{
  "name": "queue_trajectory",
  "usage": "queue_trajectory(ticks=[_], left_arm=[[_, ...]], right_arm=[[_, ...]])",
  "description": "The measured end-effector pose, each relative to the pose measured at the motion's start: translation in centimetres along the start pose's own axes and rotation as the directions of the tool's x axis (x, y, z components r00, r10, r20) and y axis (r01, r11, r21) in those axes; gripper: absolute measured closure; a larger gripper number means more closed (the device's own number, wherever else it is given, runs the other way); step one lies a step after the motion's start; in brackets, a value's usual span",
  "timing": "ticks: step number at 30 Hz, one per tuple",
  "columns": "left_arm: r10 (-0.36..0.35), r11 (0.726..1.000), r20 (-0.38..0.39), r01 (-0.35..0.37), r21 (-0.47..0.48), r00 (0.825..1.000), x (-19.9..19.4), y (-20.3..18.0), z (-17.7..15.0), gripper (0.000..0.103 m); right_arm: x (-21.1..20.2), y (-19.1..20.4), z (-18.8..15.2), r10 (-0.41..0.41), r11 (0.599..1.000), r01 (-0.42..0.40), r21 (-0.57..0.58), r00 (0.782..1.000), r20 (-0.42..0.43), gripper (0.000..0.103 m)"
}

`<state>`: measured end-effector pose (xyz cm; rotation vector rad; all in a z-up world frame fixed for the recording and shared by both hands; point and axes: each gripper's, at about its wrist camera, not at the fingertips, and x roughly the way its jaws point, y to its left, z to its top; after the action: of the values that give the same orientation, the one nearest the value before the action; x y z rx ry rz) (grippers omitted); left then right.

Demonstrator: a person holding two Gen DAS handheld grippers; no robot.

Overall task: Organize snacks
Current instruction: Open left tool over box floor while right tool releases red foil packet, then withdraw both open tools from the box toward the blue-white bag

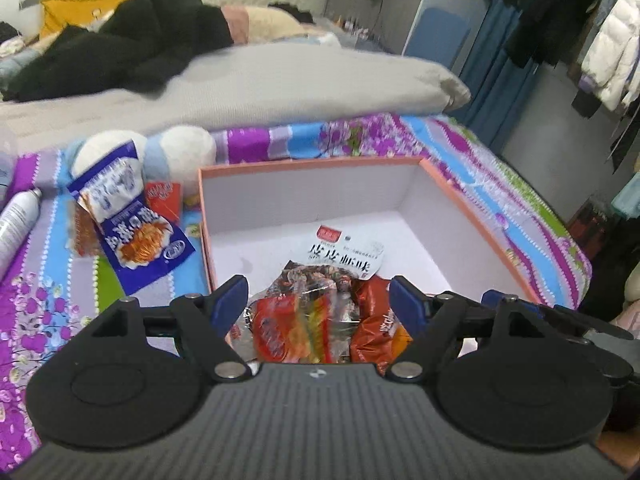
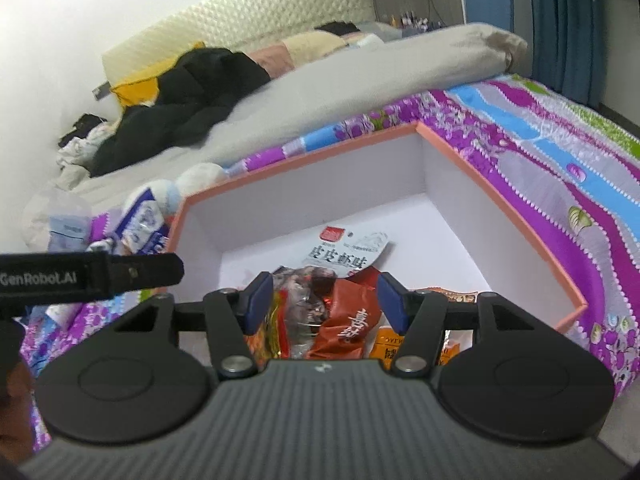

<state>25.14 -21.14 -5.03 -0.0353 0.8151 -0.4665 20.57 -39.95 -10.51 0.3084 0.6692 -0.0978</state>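
Observation:
A shallow box [image 1: 460, 196] with an orange rim and white inside lies on the bed; it also shows in the right wrist view [image 2: 472, 172]. Several snack packets lie in its near part, among them a white-topped packet [image 1: 344, 254] [image 2: 348, 252], a red-yellow packet [image 1: 292, 328] and a brown-red packet [image 2: 348, 328]. A blue snack packet [image 1: 132, 232] and a small red packet [image 1: 162, 196] lie on the bedspread left of the box. My left gripper [image 1: 320, 300] is open above the packets in the box. My right gripper [image 2: 324, 296] is open above them too.
A floral purple bedspread [image 1: 500, 184] covers the bed. A grey duvet [image 1: 280, 84] and black clothes [image 1: 132, 40] lie behind the box. A white spray can [image 1: 18, 216] and a white-blue plush toy [image 1: 176, 152] are at left. Hanging clothes [image 1: 608, 40] are at right.

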Motion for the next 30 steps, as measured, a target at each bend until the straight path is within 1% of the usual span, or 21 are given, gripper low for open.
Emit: queue_trajectory(ticks=[5, 10, 15, 20, 23, 26, 30], left_arm=[[-0.014, 1.000, 0.061, 0.012, 0.029, 0.998, -4.5, -0.3, -1.2, 0.022], [-0.022, 0.999, 0.131, 0.015, 0.051, 0.991, -9.3, -0.3, -2.9, 0.022], [-0.026, 0.998, 0.164, 0.016, 0.062, 0.986, -12.6, 0.1, -4.8, 0.022], [-0.022, 0.999, 0.191, 0.015, 0.040, 0.981, -15.3, 1.2, -6.9, 0.022], [-0.017, 1.000, 0.230, 0.018, -0.001, 0.973, -16.8, 2.2, -8.1, 0.022], [0.020, 1.000, 0.239, -0.014, -0.024, 0.971, -18.0, 3.0, -9.4, 0.022], [0.082, 0.995, 0.235, -0.068, -0.070, 0.968, -19.3, 4.5, -11.3, 0.022]], right_arm=[[-3.7, 1.4, -0.9, 0.012, 1.000, -0.012, -0.007, 0.999, 0.046, 0.043], [-7.2, 2.8, -1.9, 0.025, 0.999, -0.022, -0.025, 0.996, 0.089, 0.043], [-9.8, 4.5, -3.4, 0.036, 0.998, -0.030, -0.051, 0.992, 0.118, 0.043], [-11.7, 6.0, -4.8, 0.054, 0.997, -0.046, -0.063, 0.989, 0.140, 0.043], [-12.5, 6.8, -5.7, 0.058, 0.997, -0.048, -0.065, 0.986, 0.158, 0.043], [-12.9, 7.6, -6.6, 0.076, 0.995, -0.064, -0.075, 0.983, 0.169, 0.043], [-12.5, 8.7, -7.5, 0.125, 0.987, -0.107, -0.116, 0.978, 0.166, 0.043]])
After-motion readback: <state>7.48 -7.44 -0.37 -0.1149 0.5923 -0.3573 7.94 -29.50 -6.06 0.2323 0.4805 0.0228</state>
